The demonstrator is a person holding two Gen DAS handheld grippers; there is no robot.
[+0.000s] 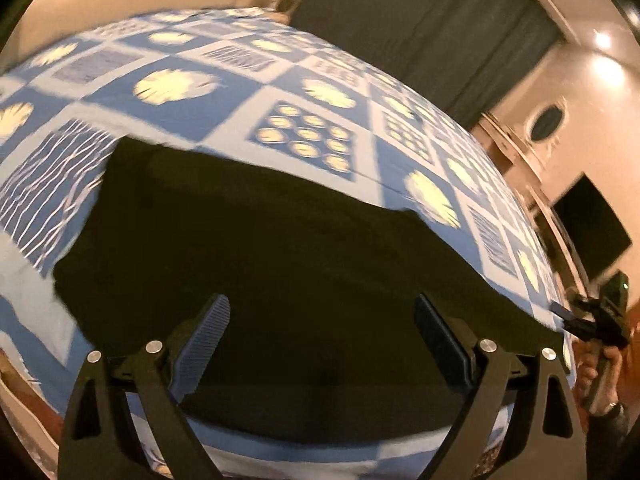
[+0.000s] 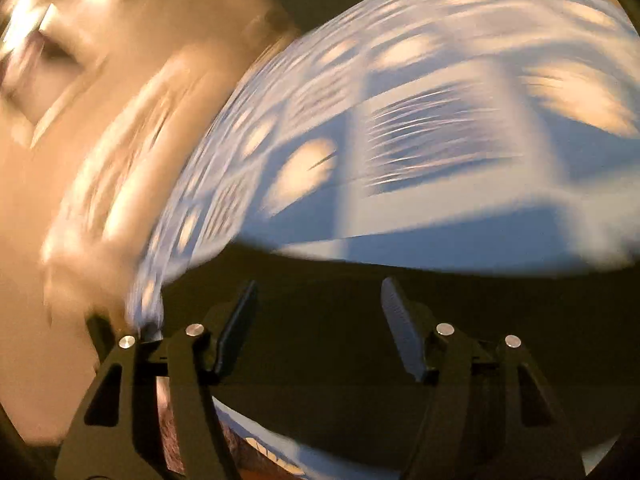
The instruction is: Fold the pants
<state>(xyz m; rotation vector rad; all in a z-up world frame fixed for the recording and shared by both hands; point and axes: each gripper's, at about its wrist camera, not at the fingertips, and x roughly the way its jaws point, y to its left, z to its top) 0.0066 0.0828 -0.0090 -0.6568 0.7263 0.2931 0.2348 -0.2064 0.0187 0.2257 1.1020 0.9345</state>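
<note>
Black pants (image 1: 280,248) lie flat on a bed, spread over a blue bedspread (image 1: 224,80) printed with a patchwork of squares: cream scalloped rounds, wavy white lines, grids of small discs. The pants read as one dark matte slab with a soft uneven edge; no seams or folds can be made out in the dim light. Left gripper (image 1: 322,344): jaws released, spread wide, nothing between them, ribbed dark pads (image 1: 204,344) angled outward over the cloth. Right gripper (image 2: 318,324): jaws apart, nothing between the pads, hanging over the near edge of the pants (image 2: 360,340); that view is heavily motion-blurred, so the bedspread (image 2: 440,140) pattern smears into streaks. In the left view the right gripper (image 1: 576,320) shows at the far right rim, in the person's hand (image 1: 600,376), close to the corner of the dark cloth; contact cannot be told. Behind the bed: dark grey curtain (image 1: 420,28), cream wall, black flat screen (image 1: 592,232).
</note>
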